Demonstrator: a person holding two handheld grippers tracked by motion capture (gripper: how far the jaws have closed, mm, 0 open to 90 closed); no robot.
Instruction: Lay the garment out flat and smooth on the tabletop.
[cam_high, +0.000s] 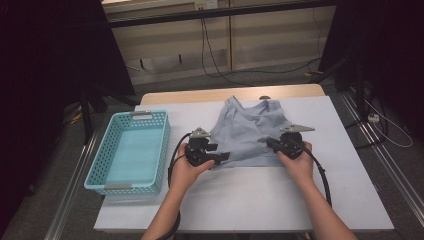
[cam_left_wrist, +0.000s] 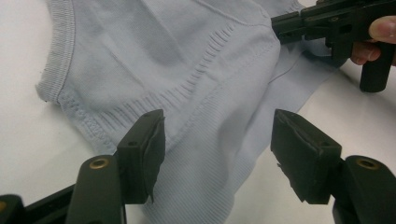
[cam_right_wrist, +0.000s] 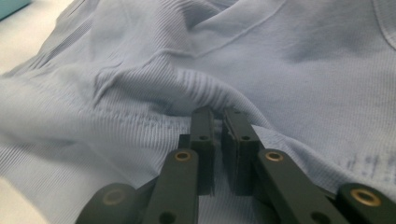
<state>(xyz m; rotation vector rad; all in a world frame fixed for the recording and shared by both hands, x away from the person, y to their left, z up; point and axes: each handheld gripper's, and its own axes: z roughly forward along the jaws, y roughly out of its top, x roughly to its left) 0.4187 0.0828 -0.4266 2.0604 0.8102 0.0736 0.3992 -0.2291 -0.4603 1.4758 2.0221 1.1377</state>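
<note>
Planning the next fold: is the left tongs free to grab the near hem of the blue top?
Probably yes. The left tongs stand open right over the top's hem, nothing between; the right tongs pinch cloth farther off.

Rumpled pale-blue ribbed knit top (cam_high: 246, 131) on table.

No text, label, brand, number or sign can be read on anything here.
</note>
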